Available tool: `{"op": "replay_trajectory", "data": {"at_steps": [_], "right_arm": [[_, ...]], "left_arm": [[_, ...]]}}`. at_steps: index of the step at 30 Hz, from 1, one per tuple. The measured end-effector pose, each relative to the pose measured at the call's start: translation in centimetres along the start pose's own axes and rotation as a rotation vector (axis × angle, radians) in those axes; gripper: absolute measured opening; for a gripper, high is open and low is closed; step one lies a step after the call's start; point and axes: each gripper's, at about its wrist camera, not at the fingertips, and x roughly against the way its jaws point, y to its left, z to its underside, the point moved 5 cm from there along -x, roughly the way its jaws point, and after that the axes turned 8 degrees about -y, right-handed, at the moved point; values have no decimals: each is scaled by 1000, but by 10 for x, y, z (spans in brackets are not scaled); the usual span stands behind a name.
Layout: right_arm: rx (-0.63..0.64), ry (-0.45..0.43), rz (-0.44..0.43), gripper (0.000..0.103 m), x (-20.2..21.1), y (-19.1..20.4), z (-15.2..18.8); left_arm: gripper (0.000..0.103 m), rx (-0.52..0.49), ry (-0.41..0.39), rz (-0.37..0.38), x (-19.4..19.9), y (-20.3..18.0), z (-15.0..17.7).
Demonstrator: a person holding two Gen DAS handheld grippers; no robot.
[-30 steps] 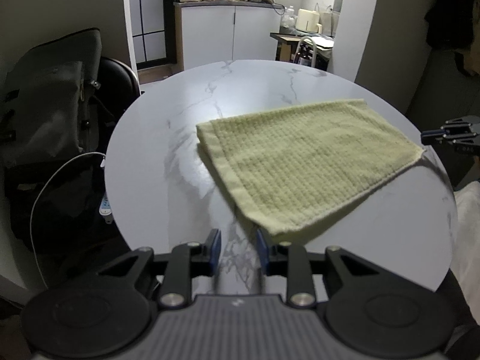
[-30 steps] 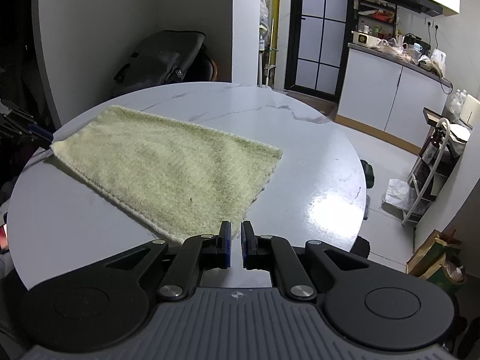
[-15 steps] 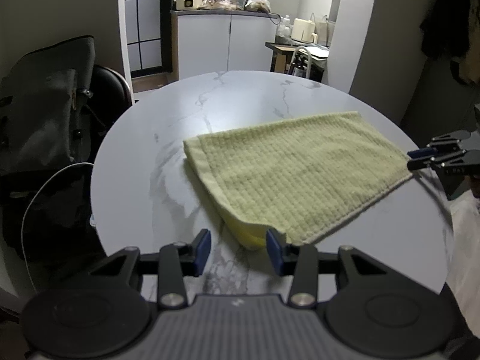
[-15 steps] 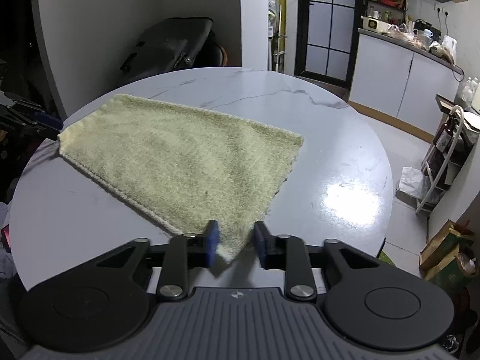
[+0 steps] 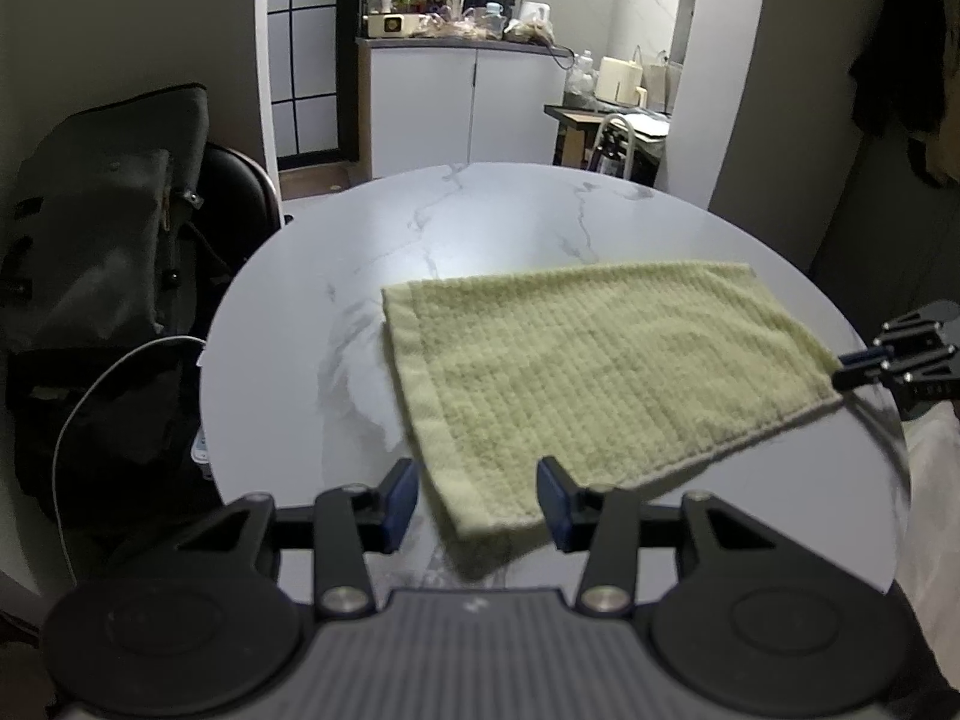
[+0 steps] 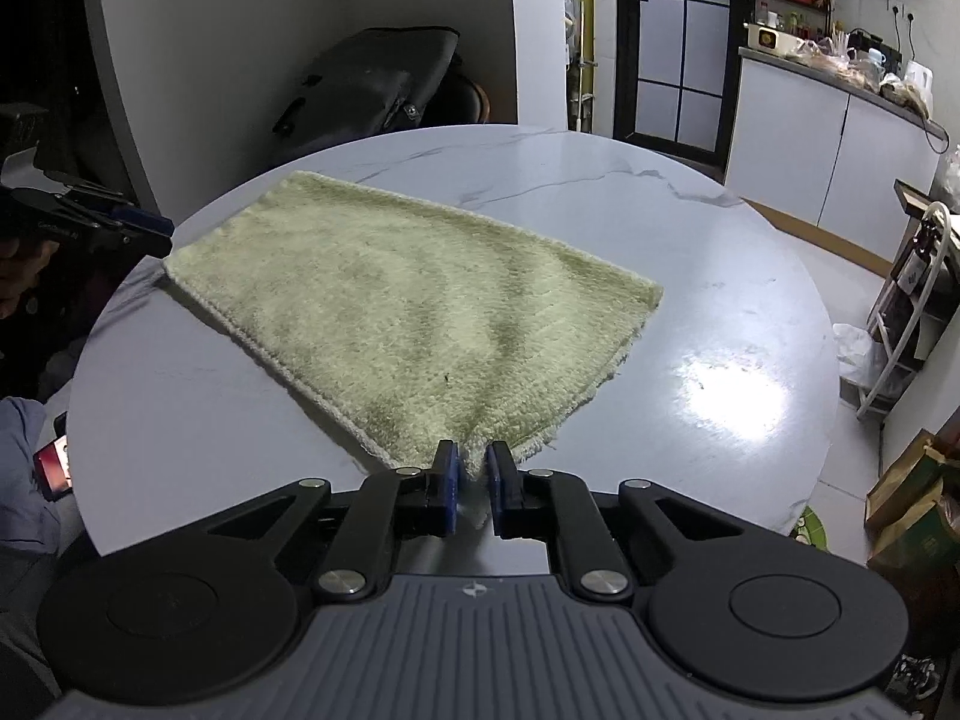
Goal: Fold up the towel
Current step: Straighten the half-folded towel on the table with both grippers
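Note:
A pale green towel (image 5: 600, 372) lies flat, folded, on the round white marble table (image 5: 468, 222). My left gripper (image 5: 477, 501) is open, its blue pads on either side of the towel's near corner. In the right wrist view the towel (image 6: 408, 306) spreads away from my right gripper (image 6: 472, 474), which is shut on the towel's near corner. The right gripper also shows in the left wrist view (image 5: 864, 369) at the towel's far right corner. The left gripper shows in the right wrist view (image 6: 144, 228) at the towel's far left corner.
A dark backpack (image 5: 96, 252) rests on a chair left of the table, with a white cable (image 5: 114, 372) below it. White kitchen cabinets (image 5: 462, 102) stand behind. Paper bags (image 6: 912, 510) sit on the floor at the right. A person's clothes and a phone (image 6: 54, 462) are at the left edge.
My left gripper has opened wider and moved forward around the towel's corner. My right gripper opened, advanced onto the other corner, and has shut on it.

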Motion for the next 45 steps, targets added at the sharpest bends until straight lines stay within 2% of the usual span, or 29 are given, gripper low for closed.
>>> {"op": "replay_trajectory", "data": {"at_steps": [8,24,36,42,45], "right_arm": [[53,10,-61,12,-4,39,2],[114,36,-117,14,0,76,3],[92,14,8,15,13,30,-19],[86,-14,50,16,5,0,-38],[68,-10,72,29,-10,-15,-42]], "left_arm": [[51,-3,13,51,-1,-23,10],[52,3,3,104,-15,-52,7],[52,24,26,94,-25,-44,5],[52,26,39,52,-33,-31,0],[55,28,45,53,-37,-29,-2]]}}
